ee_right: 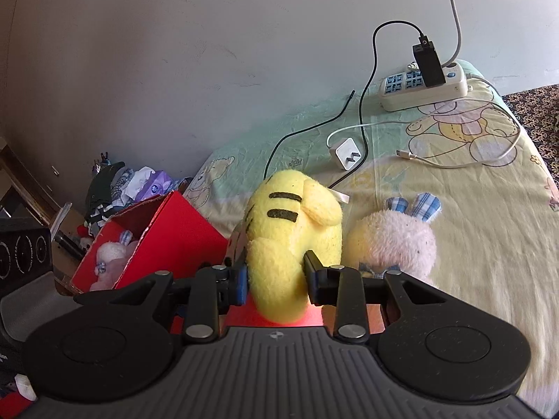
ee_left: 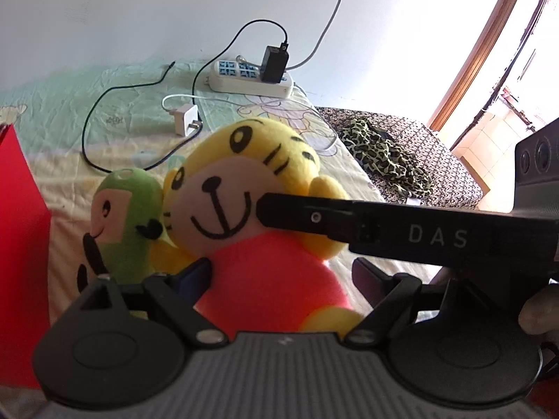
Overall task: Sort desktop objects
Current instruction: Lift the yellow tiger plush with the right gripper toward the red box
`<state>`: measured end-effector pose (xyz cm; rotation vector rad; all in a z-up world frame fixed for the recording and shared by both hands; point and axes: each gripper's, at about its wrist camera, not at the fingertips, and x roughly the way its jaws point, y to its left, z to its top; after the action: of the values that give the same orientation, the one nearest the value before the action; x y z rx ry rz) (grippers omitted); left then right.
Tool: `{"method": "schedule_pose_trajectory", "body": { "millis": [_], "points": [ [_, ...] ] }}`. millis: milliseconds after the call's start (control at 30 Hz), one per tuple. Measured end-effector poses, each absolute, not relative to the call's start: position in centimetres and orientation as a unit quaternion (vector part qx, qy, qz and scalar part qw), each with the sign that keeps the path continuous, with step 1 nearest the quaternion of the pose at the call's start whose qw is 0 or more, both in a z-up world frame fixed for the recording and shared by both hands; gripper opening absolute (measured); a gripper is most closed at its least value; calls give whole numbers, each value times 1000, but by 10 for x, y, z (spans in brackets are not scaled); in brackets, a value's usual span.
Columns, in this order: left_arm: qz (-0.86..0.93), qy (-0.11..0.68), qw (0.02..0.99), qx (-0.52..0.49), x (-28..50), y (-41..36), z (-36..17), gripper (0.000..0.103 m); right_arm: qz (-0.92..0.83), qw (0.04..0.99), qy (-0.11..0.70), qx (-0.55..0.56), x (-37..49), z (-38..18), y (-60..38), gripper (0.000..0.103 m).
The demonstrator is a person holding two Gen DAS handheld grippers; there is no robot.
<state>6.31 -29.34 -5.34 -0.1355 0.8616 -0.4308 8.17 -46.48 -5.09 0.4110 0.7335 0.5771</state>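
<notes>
Fingers of the right gripper pinch the yellow tiger from both sides, pressing into its plush with the toy's back and striped head toward the camera. Just right of it, touching, lies a pink bunny with checked ears. Left of the tiger stands the red box, open, with another pale plush inside. Behind the box is a heap of clutter against the wall.

The left gripper is spread wide around the tiger's red body; whether its fingers touch the plush cannot be told. Across its view, the right gripper's finger presses the tiger's cheek. A green plush leans against the tiger's left side, and the red box's wall fills the left edge.

Farther back on the sheet lie a white plug with its cable, a black cable, and a power strip holding a black adapter.
</notes>
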Motion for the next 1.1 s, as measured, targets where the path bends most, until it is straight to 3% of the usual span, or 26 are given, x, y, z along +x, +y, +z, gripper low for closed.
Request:
{"method": "schedule_pose_trajectory", "body": {
  "millis": [333,733,1100],
  "points": [
    [-224,344,910,-62,18,-265,-10,85,281,895,279,205,40,-11,-442,34],
    [-221,267,937,-39,-8,-164,43,85,293,900,228,230,28,24,-350,34],
    [-234,261,936,-20,17,-79,35,85,242,926,229,180,45,25,-250,34]
  ]
}}
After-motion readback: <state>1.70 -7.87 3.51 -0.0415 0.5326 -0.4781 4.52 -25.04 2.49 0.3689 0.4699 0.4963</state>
